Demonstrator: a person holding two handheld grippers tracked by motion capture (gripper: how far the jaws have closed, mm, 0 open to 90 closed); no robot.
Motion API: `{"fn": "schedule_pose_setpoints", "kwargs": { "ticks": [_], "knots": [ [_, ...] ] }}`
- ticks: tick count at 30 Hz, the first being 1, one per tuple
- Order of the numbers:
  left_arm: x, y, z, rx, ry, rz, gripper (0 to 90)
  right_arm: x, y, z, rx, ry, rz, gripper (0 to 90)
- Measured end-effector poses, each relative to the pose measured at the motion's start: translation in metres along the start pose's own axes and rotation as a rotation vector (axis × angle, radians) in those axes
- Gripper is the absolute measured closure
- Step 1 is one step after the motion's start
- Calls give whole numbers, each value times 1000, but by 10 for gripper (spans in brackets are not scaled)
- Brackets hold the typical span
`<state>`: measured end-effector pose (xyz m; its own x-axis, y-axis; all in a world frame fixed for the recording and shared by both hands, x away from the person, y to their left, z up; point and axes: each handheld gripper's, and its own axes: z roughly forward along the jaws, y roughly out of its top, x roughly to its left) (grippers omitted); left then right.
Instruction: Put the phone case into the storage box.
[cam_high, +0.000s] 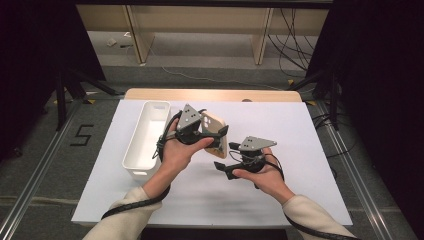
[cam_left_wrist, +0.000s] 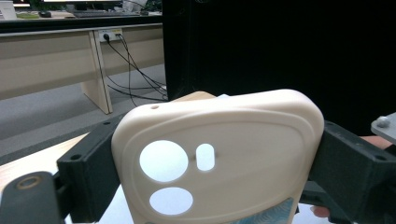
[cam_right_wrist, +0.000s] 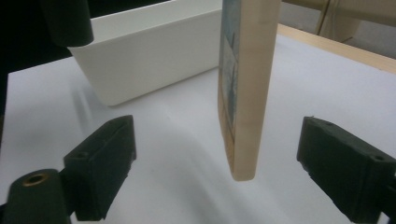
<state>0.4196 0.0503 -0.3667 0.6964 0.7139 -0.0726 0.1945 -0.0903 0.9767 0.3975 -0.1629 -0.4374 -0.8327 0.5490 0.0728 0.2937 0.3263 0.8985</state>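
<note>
Right tongs (cam_right_wrist: 219, 172) hang released around the phone case's (cam_right_wrist: 245, 88) edge; left tongs (cam_left_wrist: 205, 163) clamp its sides.

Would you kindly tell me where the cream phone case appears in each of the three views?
High view: the phone case sits at the centre, held off the table in the left tool.
Left gripper view: it spans the lower middle, back side with camera cut-outs facing us, clamped between the jaws.
Right gripper view: seen edge-on, upright, middle top, between open jaws.
Shared landmark: the white bin, high and right gripper views.
</note>
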Motion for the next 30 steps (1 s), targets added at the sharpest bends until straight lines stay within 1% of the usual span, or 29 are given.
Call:
{"fn": "schedule_pose_setpoints", "kwargs": {
  "ticks": [4,11,20,30],
  "knots": [
    [1,1,-2,-3,2,0,100,0,0,-3,-5,17,-4,74],
    [4,4,-5,-9,12,2,100,-3,-2,-9,-15,23,-11,31],
    [9,5,-10,-10,19,4,101,-8,-3,-18,-29,12,-7,18],
    [13,7,-15,-16,33,3,101,-8,-3,-25,-45,17,-11,15]
  ]
}}
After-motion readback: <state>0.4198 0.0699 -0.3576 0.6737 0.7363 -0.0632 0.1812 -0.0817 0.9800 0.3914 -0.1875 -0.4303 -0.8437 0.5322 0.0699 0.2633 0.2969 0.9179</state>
